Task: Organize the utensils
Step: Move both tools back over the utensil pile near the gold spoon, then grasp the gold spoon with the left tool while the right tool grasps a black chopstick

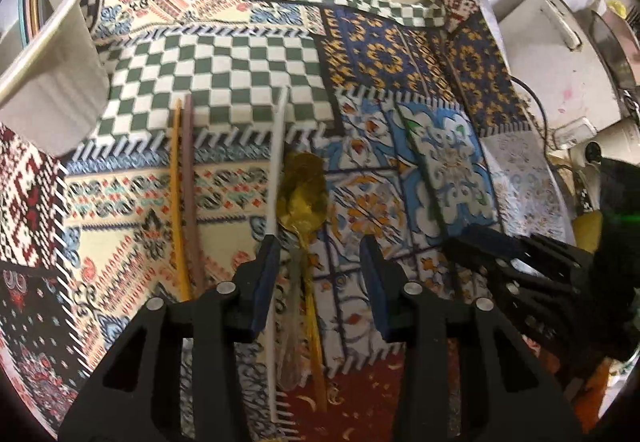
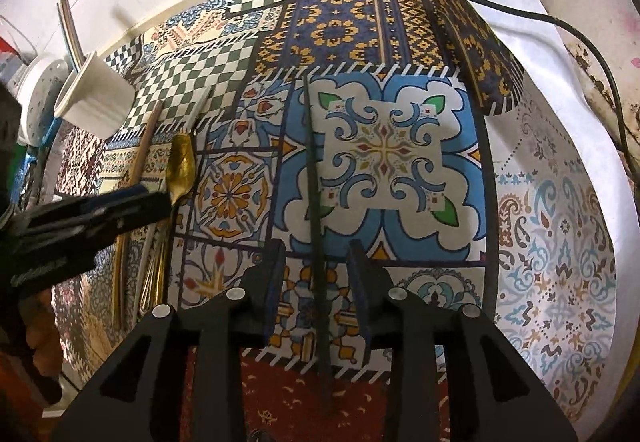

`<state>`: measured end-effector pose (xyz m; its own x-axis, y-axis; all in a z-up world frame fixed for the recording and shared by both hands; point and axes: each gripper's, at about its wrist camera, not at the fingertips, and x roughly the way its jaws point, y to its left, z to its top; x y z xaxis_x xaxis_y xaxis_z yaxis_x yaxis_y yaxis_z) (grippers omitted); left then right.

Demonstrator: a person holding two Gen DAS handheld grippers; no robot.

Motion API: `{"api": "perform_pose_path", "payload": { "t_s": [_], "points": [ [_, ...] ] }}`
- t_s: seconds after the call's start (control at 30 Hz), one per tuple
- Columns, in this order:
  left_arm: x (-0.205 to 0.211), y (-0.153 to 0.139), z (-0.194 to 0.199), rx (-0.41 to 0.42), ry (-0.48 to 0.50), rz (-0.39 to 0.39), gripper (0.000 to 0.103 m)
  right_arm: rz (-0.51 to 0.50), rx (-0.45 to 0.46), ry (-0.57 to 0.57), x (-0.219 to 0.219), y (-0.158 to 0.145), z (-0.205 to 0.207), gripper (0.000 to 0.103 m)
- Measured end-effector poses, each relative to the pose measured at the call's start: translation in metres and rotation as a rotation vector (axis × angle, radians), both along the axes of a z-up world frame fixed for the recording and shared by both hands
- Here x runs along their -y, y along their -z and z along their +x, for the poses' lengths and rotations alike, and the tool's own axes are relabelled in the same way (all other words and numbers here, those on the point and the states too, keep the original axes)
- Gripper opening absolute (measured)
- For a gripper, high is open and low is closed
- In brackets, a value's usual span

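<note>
Left view: the left gripper (image 1: 320, 254) hangs over the gold spoon (image 1: 303, 194), fingers released either side of its handle; white stick (image 1: 276, 170) alongside; next, clench and lift. Right view: the right gripper (image 2: 316, 262), fingers released, straddles the dark stick (image 2: 314, 182) lying on the worktop (image 2: 560, 242).

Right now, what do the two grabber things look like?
Both look alike. The left gripper and the right gripper are matte black, angular frames with triangular cut-outs and round silver bolts on top. Each has two flat fingers faced with dark blue pads. No cables or writing show on them, and no sleeve is clearly in view.
</note>
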<state>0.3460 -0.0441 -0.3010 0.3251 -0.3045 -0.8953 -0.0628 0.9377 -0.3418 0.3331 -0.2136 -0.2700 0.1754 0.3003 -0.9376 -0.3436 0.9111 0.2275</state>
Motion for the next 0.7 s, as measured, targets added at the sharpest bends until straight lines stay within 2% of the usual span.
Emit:
{"api": "perform_pose_path", "payload": {
  "t_s": [0.07, 0.1, 0.23, 0.4, 0.6, 0.7],
  "points": [
    [0.005, 0.0, -0.002, -0.006, 0.017, -0.024, 0.036, 0.001, -0.005, 0.003, 0.002, 0.001, 0.0, 0.029],
    [0.01, 0.001, -0.002, -0.006, 0.034, -0.011, 0.036, 0.002, -0.007, 0.003, 0.002, 0.001, 0.0, 0.029],
    [0.016, 0.01, 0.004, -0.013, 0.035, 0.098, 0.036, 0.007, -0.016, -0.004, 0.001, 0.003, 0.0, 0.029],
    [0.015, 0.016, 0.016, 0.022, 0.023, 0.18, 0.036, 0.017, -0.017, -0.007, 0.0, 0.003, 0.002, 0.029],
    [0.025, 0.018, 0.039, 0.041, 0.047, 0.216, 0.036, 0.023, -0.016, 0.01, 0.006, 0.003, 0.007, 0.029],
    [0.036, 0.019, 0.041, 0.054, 0.069, 0.283, 0.036, 0.029, -0.022, 0.017, 0.005, 0.004, 0.01, 0.029]
  ]
}}
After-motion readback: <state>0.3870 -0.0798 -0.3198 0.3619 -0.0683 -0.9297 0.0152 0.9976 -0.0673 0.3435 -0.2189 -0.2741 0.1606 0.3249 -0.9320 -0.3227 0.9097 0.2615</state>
